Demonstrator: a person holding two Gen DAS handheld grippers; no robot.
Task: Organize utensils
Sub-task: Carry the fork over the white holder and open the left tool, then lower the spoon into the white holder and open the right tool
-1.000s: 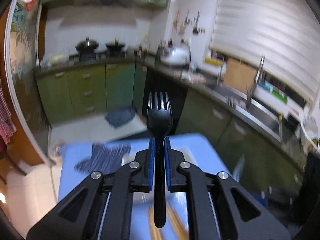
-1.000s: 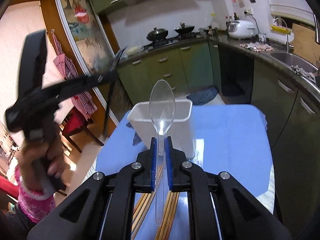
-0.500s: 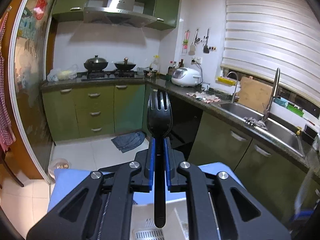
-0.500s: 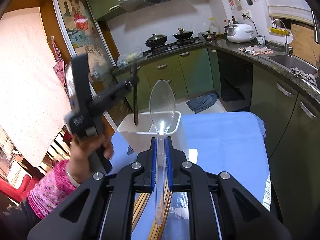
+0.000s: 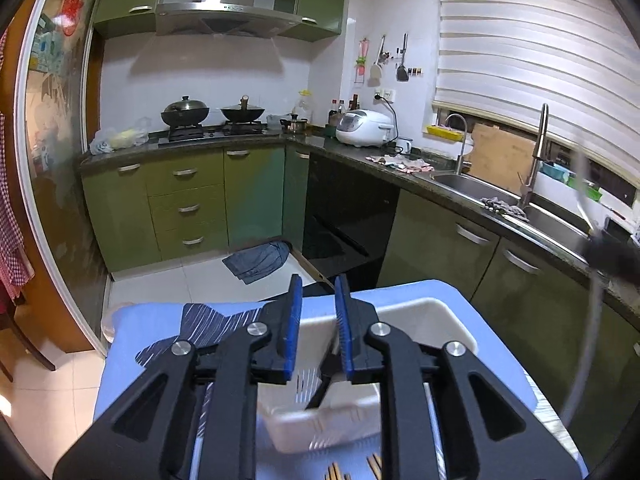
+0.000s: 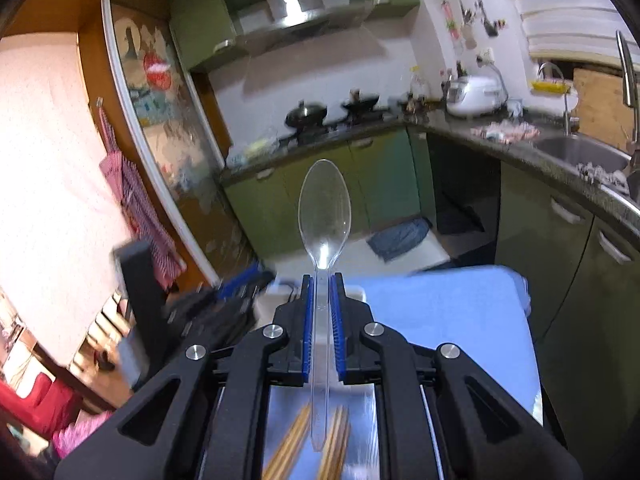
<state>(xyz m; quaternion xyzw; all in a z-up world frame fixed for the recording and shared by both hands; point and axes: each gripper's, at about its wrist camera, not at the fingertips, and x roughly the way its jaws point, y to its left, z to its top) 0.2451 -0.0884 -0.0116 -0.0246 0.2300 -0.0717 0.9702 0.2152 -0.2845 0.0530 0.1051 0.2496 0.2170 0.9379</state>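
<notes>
Left gripper [image 5: 315, 320] hangs over the white bin [image 5: 436, 320], blue pads parted wide, nothing between them. A dark utensil [image 5: 320, 380], probably the fork, lies inside the bin just below that gap. Right gripper [image 6: 322, 312] clamps a clear plastic spoon [image 6: 325, 210] by its handle, bowl pointing up and forward. Wooden chopsticks [image 6: 296, 440] lie on the blue surface [image 6: 452, 312] beneath it.
</notes>
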